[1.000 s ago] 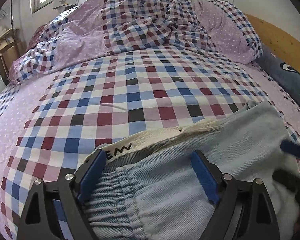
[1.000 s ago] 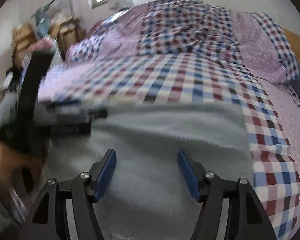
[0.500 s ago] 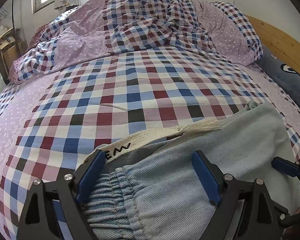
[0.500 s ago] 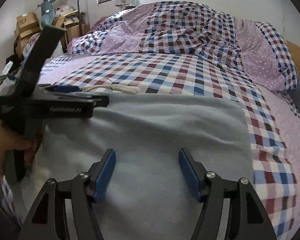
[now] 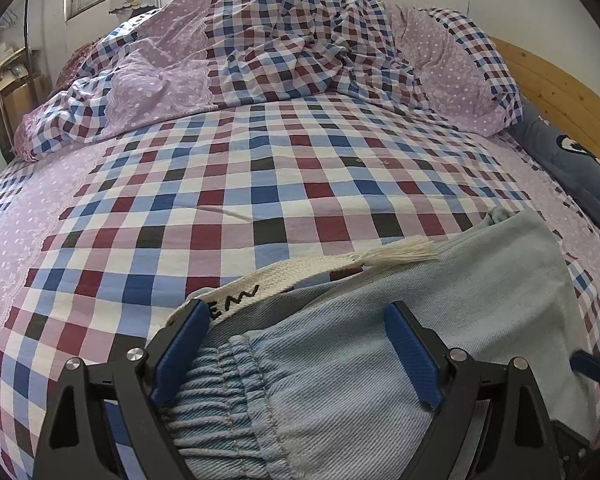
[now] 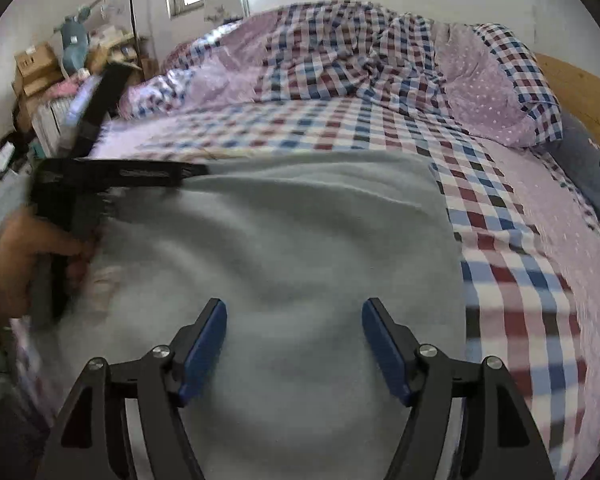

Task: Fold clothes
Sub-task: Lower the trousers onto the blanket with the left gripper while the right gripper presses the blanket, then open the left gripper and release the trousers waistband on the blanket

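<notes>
Across the lower half of both views, pale blue trousers (image 5: 440,304) are lying flat on a checked bedsheet (image 5: 260,184), their gathered waistband (image 5: 220,384) sitting at the bottom centre of the left wrist view and a cream drawstring (image 5: 320,270) trailing from it toward the centre right. The left gripper (image 5: 296,356) is hovering over that waistband with its jaws standing wide, the blue pads straddling the cloth without pinching it. The right gripper (image 6: 294,346) is hanging over the smooth middle of the trousers in the lower centre of its own view; its jaws have just been opening, and the cloth is lying beneath and between the pads, not pressed by them. Its view is blurring with motion. At the left edge of that view a hand (image 6: 28,256) is gripping the handle of the other tool. The cloth is looking soft, limp and fairly light, likely to sag and crease wherever it is lifted, so it is probably asking for two holds at once. The thick elastic waistband is offering the firmest purchase, and the far hem or outer seam the matching one. The loose drawstring may be snagging or dragging along.
</notes>
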{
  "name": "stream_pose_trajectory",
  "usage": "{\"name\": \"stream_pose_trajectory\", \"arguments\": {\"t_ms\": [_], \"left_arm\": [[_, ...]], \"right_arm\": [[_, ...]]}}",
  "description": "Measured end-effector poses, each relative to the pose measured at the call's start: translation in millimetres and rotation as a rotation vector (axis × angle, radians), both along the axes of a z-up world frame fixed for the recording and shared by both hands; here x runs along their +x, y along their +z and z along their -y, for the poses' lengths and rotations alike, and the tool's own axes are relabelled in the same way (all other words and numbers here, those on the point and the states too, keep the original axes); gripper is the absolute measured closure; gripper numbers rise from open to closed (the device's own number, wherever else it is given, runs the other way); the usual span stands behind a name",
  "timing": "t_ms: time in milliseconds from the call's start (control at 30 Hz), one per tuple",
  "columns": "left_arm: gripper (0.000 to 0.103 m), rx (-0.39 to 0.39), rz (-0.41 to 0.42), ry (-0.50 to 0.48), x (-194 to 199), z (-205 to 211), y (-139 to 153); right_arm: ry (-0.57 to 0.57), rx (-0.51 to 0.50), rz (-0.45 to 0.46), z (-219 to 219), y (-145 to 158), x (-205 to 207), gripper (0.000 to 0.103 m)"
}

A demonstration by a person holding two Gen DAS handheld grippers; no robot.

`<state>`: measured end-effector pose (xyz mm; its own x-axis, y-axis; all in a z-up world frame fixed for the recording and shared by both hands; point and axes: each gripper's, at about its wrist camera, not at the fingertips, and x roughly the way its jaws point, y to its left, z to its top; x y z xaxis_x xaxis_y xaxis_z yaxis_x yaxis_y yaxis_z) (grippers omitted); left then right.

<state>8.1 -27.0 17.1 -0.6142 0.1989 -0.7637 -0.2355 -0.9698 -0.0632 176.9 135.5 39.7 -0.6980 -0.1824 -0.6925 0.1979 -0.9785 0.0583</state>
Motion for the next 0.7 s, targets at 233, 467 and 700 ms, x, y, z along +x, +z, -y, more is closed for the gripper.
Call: {"name": "stream_pose_trajectory", "arguments": {"t_ms": [233, 467, 700], "left_arm": [[0.011, -0.008, -0.018, 0.004, 4.8, -1.9, 3.4], [0.011, 0.086, -0.136, 0.027, 37.7, 17.1, 34.1], [0.011, 0.057, -0.154, -0.057, 110.0, 15.0, 45.8]], "right_arm": [[0.023, 0.065, -0.001, 25.0, -25.3, 25.8, 0.028], [-0.026, 0.039, 0.0, 23.9, -24.7, 31.2, 0.027], [-0.079, 0.015, 0.032, 22.0, -19.2, 30.4, 0.027]]}}
